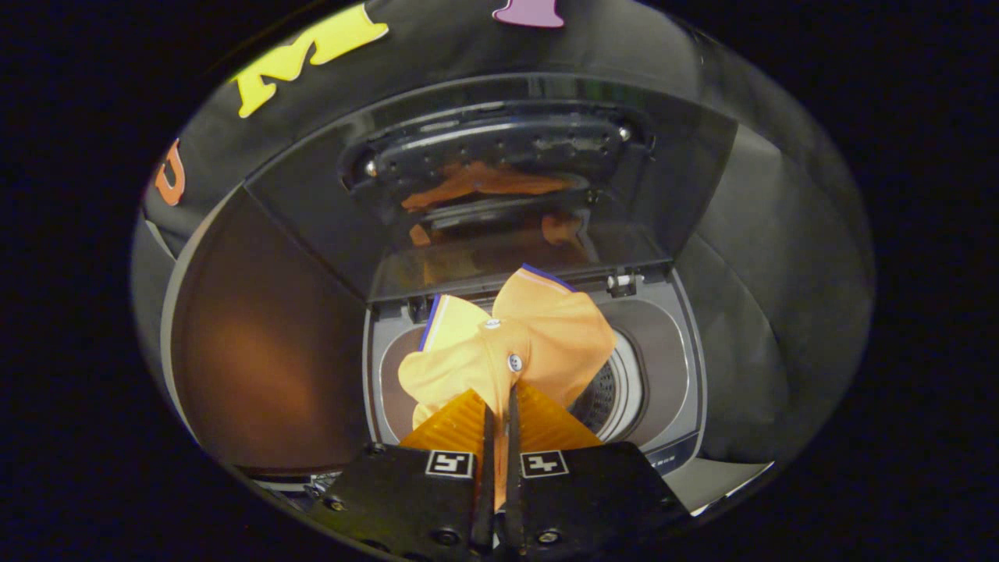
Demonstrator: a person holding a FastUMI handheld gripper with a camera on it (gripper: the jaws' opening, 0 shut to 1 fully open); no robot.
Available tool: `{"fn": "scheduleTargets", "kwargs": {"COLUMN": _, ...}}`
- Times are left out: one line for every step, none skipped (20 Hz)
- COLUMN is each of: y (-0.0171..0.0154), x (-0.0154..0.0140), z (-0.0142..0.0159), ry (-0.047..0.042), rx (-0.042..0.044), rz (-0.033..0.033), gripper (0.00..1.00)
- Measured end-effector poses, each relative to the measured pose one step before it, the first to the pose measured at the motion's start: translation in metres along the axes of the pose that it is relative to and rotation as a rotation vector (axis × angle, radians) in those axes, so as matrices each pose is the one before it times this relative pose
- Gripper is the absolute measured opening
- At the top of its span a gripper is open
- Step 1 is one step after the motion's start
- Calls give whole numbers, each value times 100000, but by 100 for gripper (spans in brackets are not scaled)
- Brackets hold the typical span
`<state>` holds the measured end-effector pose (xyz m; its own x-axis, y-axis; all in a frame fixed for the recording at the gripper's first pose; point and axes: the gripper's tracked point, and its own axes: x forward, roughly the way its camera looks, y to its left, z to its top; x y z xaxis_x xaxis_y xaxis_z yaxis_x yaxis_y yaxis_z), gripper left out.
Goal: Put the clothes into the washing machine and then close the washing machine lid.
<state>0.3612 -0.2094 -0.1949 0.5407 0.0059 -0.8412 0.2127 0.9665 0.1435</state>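
An orange polo shirt (538, 332) with a blue-edged collar and white buttons hangs bunched from my gripper (500, 406). Both orange fingers (456, 425) are pressed together on a fold of the fabric. The shirt hangs over the round mouth of a top-loading washing machine (671, 343), whose perforated metal drum (605, 394) shows just right of the cloth. The machine's dark glass lid (499, 179) stands raised upright behind the opening and mirrors the orange shirt.
The machine's grey top panel (394, 367) frames the drum opening. A lid hinge (622, 282) sits at the back right of the opening. A dark brown panel (257, 343) stands left of the machine, and black cloth hangs to its right.
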Motion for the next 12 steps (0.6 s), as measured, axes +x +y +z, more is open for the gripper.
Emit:
{"fn": "scheduleTargets", "kwargs": {"y": 336, "x": 118, "z": 135, "ry": -1156, "rx": 3, "rz": 725, "gripper": 13}}
{"fn": "scheduleTargets", "kwargs": {"y": -74, "x": 22, "z": 287, "ry": -1672, "rx": -1306, "rz": -987, "gripper": 17}}
{"fn": "scheduleTargets", "kwargs": {"y": -74, "x": -234, "z": 394, "ry": -1362, "rx": -1815, "rz": -1578, "gripper": 27}}
{"fn": "scheduleTargets", "kwargs": {"y": -34, "x": -330, "z": 295, "ry": -853, "rx": -1956, "rz": -1146, "gripper": 37}}
{"fn": "scheduleTargets", "kwargs": {"y": 213, "x": -448, "z": 187, "ry": -546, "rx": -1245, "rz": -322, "gripper": 47}}
{"fn": "scheduleTargets", "kwargs": {"y": 149, "x": -593, "z": 313, "ry": -1008, "rx": -734, "rz": -163, "gripper": 58}}
{"fn": "scheduleTargets", "kwargs": {"y": 274, "x": -549, "z": 617, "ry": -2129, "rx": -421, "rz": 564, "gripper": 68}}
{"fn": "scheduleTargets", "kwargs": {"y": 128, "x": -869, "z": 838, "ry": -2436, "rx": -386, "rz": -302, "gripper": 69}}
{"fn": "scheduleTargets", "kwargs": {"y": 216, "x": -951, "z": 964, "ry": -2670, "rx": -761, "rz": 578, "gripper": 68}}
{"fn": "scheduleTargets", "kwargs": {"y": 308, "x": -852, "z": 1196, "ry": -3196, "rx": -892, "rz": 754, "gripper": 69}}
{"fn": "scheduleTargets", "kwargs": {"y": 616, "x": -741, "z": 1090, "ry": -2935, "rx": -1727, "rz": 2689, "gripper": 68}}
{"fn": "scheduleTargets", "kwargs": {"y": 699, "x": -937, "z": 1147, "ry": -1328, "rx": -1798, "rz": 2985, "gripper": 68}}
